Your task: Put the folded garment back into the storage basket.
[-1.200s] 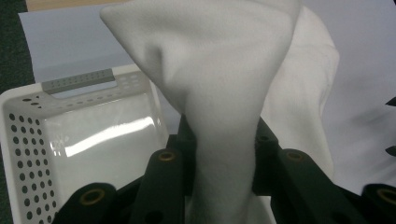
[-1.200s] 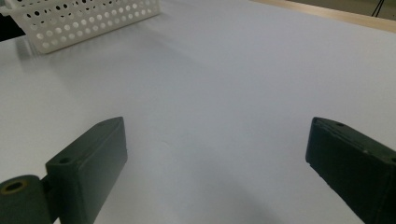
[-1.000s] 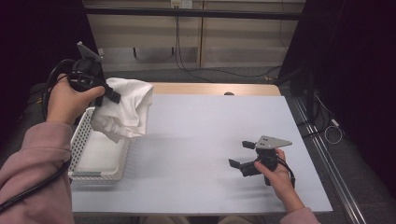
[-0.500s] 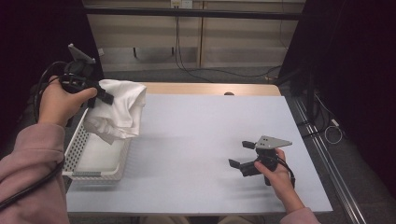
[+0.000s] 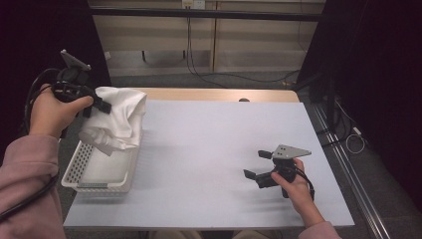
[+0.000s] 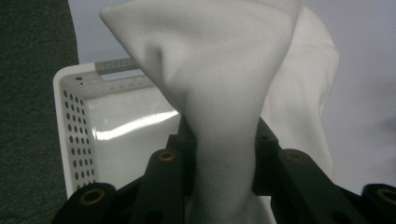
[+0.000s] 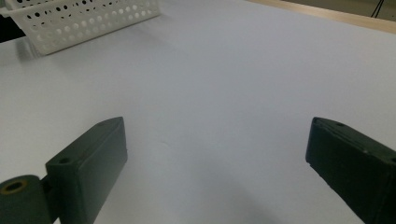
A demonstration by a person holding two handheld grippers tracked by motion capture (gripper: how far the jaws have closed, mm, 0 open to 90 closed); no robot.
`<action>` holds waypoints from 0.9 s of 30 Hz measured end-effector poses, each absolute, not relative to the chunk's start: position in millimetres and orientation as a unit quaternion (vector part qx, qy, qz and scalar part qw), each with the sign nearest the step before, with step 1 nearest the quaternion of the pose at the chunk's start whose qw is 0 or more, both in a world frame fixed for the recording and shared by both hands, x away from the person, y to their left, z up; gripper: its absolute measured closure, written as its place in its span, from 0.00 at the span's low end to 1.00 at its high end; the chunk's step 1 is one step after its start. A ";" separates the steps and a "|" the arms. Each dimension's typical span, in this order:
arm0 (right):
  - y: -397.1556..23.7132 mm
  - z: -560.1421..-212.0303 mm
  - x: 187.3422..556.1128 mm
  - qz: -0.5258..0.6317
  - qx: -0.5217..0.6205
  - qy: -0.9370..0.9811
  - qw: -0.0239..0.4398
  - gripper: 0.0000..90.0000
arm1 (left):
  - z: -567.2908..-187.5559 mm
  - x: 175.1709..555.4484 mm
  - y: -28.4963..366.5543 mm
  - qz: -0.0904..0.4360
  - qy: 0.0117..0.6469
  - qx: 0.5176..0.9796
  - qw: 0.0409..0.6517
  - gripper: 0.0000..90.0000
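In the high view, the left gripper point(image 5: 102, 105) was clamped on a soft white cloth point(image 5: 119, 122), which hung in loose folds over the far end of a white plastic basket point(image 5: 99, 181) with perforated walls. The basket sat at the left edge of the pale, matte surface point(image 5: 209, 149). The cloth hid the basket's far rim. The right gripper point(image 5: 256, 164) rested low at the near right of the surface, jaws wide apart with nothing between them, a grey three-cornered plate on top of it. Compared with a second earlier, the left hand point(image 5: 52, 112) had drawn further left and the cloth had shifted with it; the right hand point(image 5: 293, 186) had kept its place.

In the left gripper view, the two black jaws pinched the cloth point(image 6: 224, 116) into a narrow neck, above which it flared into a smooth, rounded peak. Behind it lay the basket point(image 6: 70, 121), its glossy floor reflecting light; its right side was hidden by the cloth.

In the right gripper view, the blocky black jaws stood wide over the bare surface point(image 7: 224, 93). A corner of the basket point(image 7: 84, 21) showed at the far left, cut off by the frame.
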State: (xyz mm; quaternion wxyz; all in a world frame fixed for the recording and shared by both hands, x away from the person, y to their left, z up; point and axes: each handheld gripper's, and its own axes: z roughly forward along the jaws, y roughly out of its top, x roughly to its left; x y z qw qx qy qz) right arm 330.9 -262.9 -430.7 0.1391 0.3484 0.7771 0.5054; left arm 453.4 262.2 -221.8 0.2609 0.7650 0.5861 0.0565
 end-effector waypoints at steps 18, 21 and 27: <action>-262.4 -431.4 331.3 0.504 0.348 0.778 0.139 0.06 | -242.1 458.4 282.8 0.056 0.608 0.751 0.253 0.80; -262.9 -431.1 331.6 0.505 0.347 0.778 0.140 0.06 | -245.5 459.3 284.8 0.056 0.608 0.751 0.253 0.80; -263.1 -430.9 331.4 0.505 0.348 0.777 0.140 0.06 | -250.2 459.0 286.8 0.065 0.607 0.752 0.248 0.80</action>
